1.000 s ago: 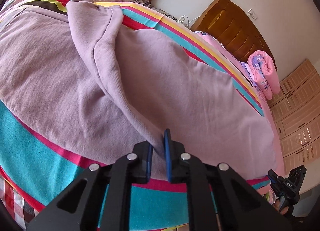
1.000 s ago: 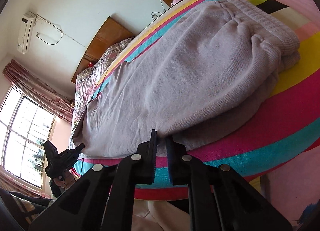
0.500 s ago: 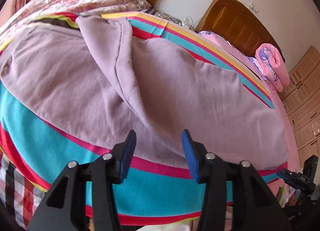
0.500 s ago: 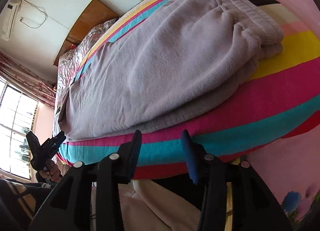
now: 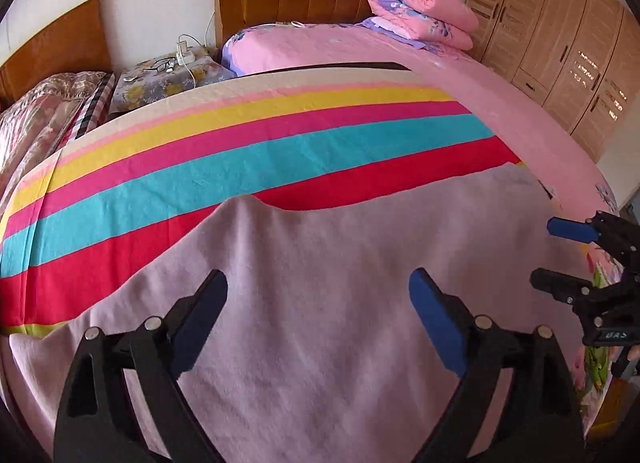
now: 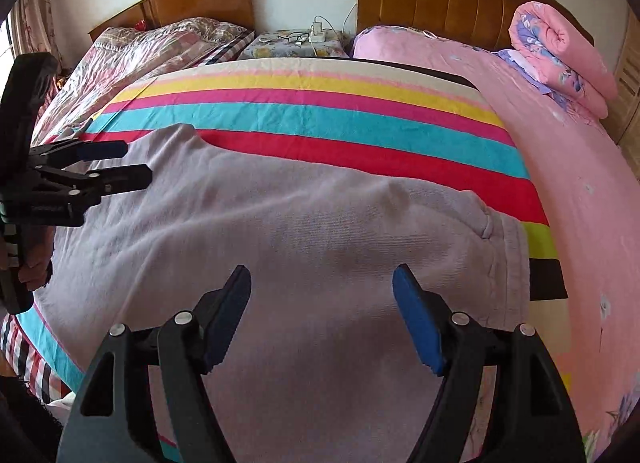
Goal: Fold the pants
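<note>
One pair of lilac pants [image 5: 320, 303] lies flat on a striped blanket [image 5: 240, 159] spread over the near end of a bed [image 5: 520, 111], folded lengthwise, with the ribbed waistband [image 6: 508, 259] toward the right in the right wrist view. Two claws are in view. The left claw [image 5: 318, 315] hangs over the pants with its jaws spread wide, having just been opening, and nothing is between its blue pads. The right claw [image 6: 322, 303] is likewise wide apart, also just opened, and grips nothing; the cloth lies below it. Each claw also shows at the edge of the other's view, side on and partly cut off. There are two beds, two wooden headboards, one rolled pink quilt [image 5: 424, 11] on the far bed end, and one nightstand [image 6: 296, 45] between the beds carrying glasses, a power strip and white cables, too small to make out further. A wardrobe [image 5: 560, 43] is cut off at the right of the left view. The near edge of the pants is hidden behind the claw bodies, and the leg cuffs run out of frame at the left, so their ends cannot be seen.
</note>
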Tool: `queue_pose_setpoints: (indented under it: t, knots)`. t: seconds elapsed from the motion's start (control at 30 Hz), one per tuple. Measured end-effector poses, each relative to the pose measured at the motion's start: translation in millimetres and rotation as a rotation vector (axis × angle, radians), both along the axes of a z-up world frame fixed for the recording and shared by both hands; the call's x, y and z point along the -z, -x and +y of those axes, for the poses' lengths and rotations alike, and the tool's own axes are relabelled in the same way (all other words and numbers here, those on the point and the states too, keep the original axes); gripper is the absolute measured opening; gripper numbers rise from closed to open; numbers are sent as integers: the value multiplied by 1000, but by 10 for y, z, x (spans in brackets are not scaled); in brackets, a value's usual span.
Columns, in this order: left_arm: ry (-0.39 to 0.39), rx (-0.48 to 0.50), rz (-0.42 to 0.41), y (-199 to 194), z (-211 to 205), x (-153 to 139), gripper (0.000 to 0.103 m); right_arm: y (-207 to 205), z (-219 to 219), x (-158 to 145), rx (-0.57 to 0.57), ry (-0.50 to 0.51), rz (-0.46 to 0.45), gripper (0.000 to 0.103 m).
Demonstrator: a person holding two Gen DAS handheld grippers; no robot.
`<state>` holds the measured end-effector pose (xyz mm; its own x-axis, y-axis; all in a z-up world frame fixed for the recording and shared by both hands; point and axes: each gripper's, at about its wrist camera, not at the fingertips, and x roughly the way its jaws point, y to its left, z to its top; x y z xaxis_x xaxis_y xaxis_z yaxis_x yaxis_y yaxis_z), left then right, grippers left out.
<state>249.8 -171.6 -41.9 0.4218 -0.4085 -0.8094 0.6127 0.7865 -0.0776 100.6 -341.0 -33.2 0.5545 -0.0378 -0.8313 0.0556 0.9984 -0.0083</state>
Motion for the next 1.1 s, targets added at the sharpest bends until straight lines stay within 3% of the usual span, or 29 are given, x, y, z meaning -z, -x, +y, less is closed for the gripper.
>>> queue_pose_setpoints:
  t: [0.07,0.13,0.2,0.33,0.43,0.5,0.6,0.67,0.77,0.93,1.03,1.1]
  knots:
    - [-69,-42,10,-170,-64,274,88,22,-23,190,3,56,49,73]
    - [-76,-23,-68,-164,-59,385,93,102,-116,389,-1,83,87,74]
    - [-74,-33,-65,-190,-65,405,94,242,-189,443,-56,56,26,74]
    - [-70,-44,-69,-208,-57,431,94,293,-286,469,-58,-1,-17,79]
    - [-63,-46,-68,-217,-21,412,93,275,-217,481,-67,32,-9,83]
    - [-69,-84,-108,-139,104,279,93,286,-153,437,-58,45,20,83]
    - [63,-141,-188,79,644,-178,94,238,-45,258,-19,105,53,83]
    - [137,-211,-234,228,1199,-427,102,203,111,2,-35,86,-15,83]
    - [145,-390,-295,420,2189,-546,102,40,610,-398,-167,-19,-139,84]
    - [105,-864,-260,766,3970,-299,102,-608,2207,-652,-628,-94,-204,85]
    - [192,-1140,-190,1012,4906,-109,100,-988,3399,-651,-949,-104,-219,84]
    - [255,-1273,-172,1195,5389,-13,96,-1270,4179,-582,-1117,-142,-163,75]
